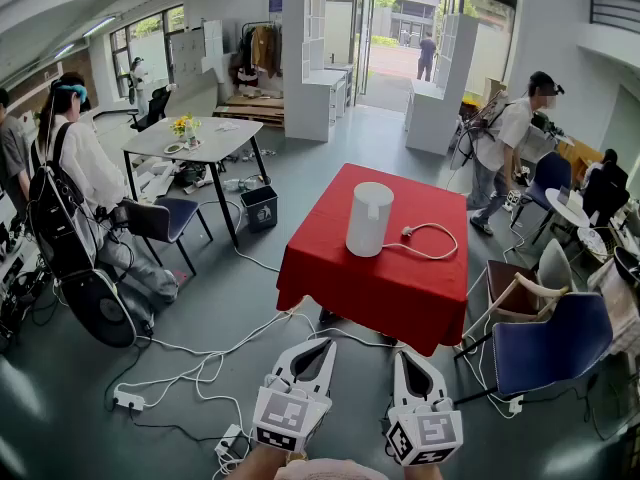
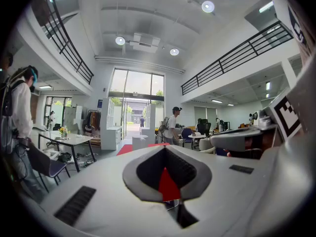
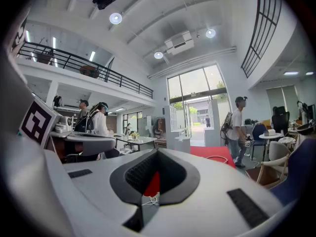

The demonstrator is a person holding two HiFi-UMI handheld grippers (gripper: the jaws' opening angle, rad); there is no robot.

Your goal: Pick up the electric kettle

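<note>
The floor (image 1: 250, 298) in front of me is open up to the red table (image 1: 400, 288). White cables (image 1: 200, 366) lie across it on my left. A blue chair (image 1: 550, 343) stands near the table's right side. Around the kettle (image 1: 368, 218) the top is free, but its cord (image 1: 447, 233) loops on the right.

Likely office atrium — desks (image 1: 215, 146), chairs (image 1: 550, 348)

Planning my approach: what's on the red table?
A white kettle stands near the middle. Its white cord loops beside it, with the plug lying on the red cloth. The cloth hides the tabletop itself, and the kettle hides whatever is right behind it.
</note>
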